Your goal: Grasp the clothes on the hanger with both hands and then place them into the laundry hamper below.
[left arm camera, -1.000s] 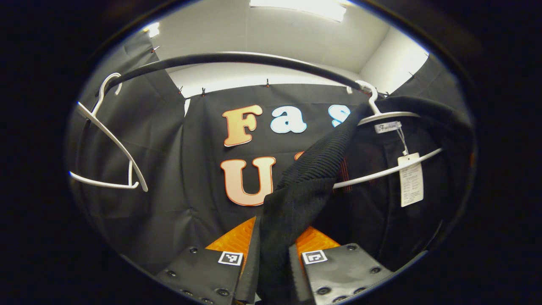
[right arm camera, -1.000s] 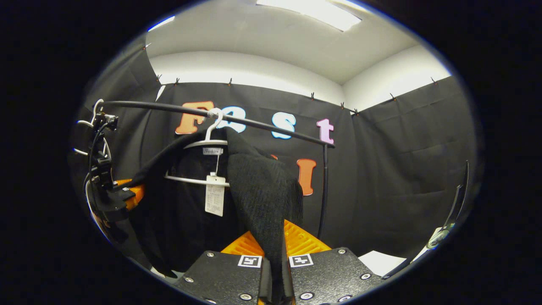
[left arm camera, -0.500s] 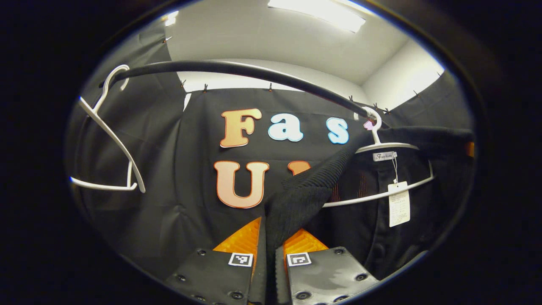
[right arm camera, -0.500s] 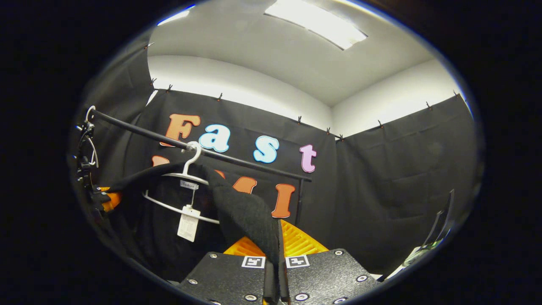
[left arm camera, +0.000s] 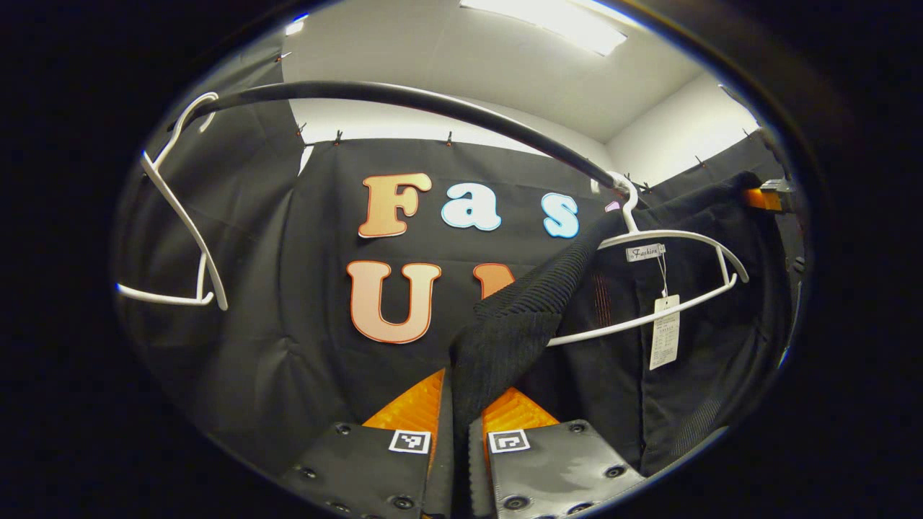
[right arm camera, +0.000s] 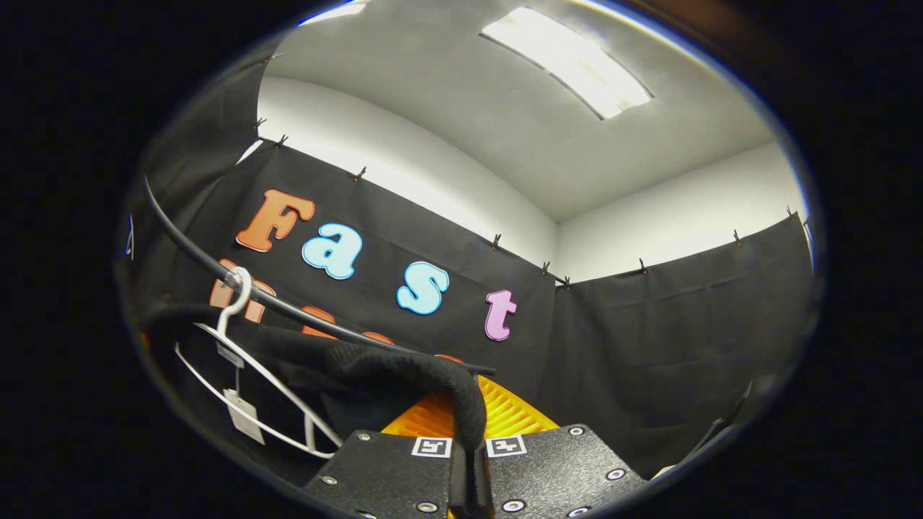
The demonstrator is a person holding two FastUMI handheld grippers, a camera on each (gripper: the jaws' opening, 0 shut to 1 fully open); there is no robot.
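In the left gripper view, the left hand-held gripper (left arm camera: 460,422) is clenching a fold of the black ribbed knit garment (left arm camera: 519,324) at the lower centre of the frame, the cloth running up and right to the white hanger (left arm camera: 674,241) on the black rail (left arm camera: 404,97). In the right gripper view, the right hand-held gripper (right arm camera: 470,440) is pinching the other shoulder at bottom centre, the knit stretching leftward toward the hanger at lower left. The garment is looking soft, limp and light, stretching and sagging between the two grips, so each shoulder edge seems the best hold; a paper tag (left arm camera: 665,331) is dangling from the collar. The hamper is lying below, out of sight.
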